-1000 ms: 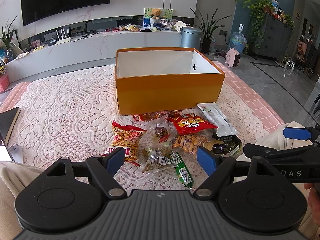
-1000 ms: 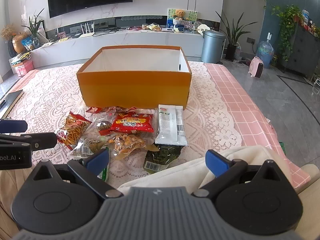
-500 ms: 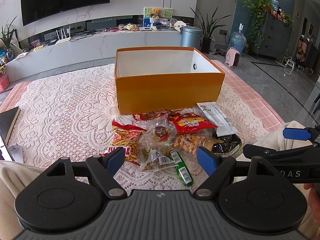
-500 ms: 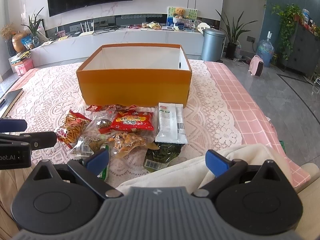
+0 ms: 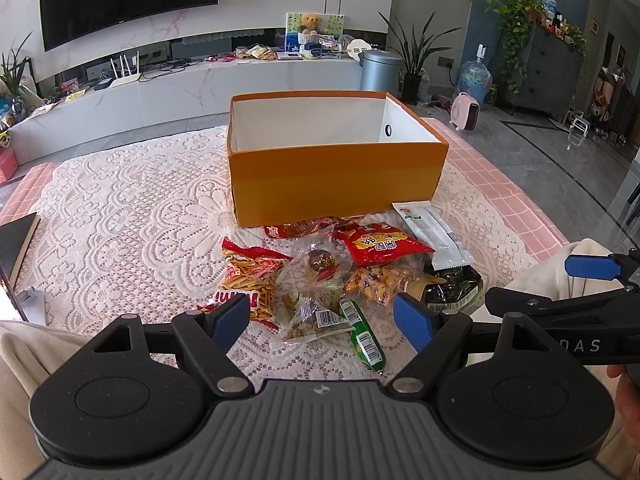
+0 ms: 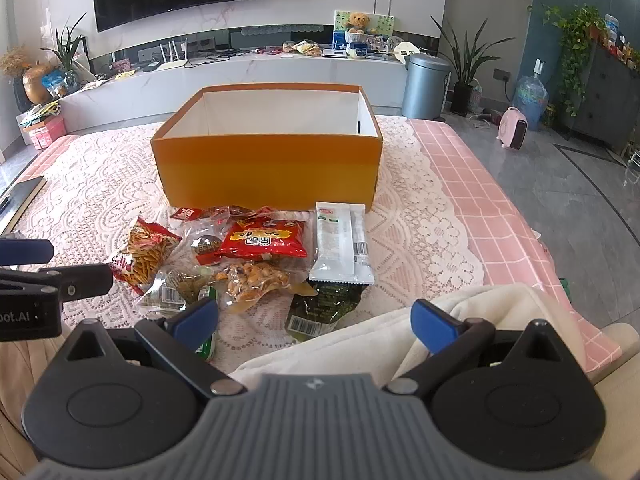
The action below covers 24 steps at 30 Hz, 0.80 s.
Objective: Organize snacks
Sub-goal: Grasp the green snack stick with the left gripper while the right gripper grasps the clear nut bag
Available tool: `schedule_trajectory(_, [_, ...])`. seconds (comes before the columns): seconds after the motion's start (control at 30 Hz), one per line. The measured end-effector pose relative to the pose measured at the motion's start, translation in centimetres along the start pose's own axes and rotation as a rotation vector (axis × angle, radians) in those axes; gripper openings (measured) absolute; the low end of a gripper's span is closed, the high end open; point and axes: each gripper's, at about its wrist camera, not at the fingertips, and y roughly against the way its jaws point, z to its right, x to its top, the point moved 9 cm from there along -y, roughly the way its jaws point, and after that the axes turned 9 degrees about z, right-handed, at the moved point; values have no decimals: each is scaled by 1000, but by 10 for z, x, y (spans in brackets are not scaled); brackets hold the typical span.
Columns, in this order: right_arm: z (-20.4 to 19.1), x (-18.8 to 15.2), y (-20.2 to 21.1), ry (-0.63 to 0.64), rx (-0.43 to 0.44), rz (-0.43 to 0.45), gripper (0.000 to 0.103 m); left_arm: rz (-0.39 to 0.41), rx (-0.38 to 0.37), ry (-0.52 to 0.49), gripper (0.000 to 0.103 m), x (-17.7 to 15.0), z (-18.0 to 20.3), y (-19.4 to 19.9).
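The left claw (image 5: 322, 316) is hanging wide and empty over the near edge of the snack pile (image 5: 344, 272), barely shifting from a second ago, so no pick is starting. From the right view, the right claw (image 6: 316, 322) is also gaping empty, creeping slightly closer; the orange box (image 6: 266, 168) is sitting just behind, apparently unfilled.

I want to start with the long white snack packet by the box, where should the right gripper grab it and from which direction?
Probably from above, across the middle of the white packet: it lies flat and narrow, its length pointing toward the orange box, its near end overlapping the dark green packet.
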Motion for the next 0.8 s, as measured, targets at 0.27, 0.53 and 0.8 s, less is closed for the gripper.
schedule_trajectory(0.27, [-1,-1,-1,0,1,-7,99,-11,-6,-1,95,-1,1,-2])
schedule_trajectory(0.53, [10,4,-5,-19,-12,19,99,-47,-4,65,79,2,-14,-5])
schedule_trajectory(0.8, [19,2,-22,-59,18,-6,73,-104,-90,114,36,-6,-10,-18])
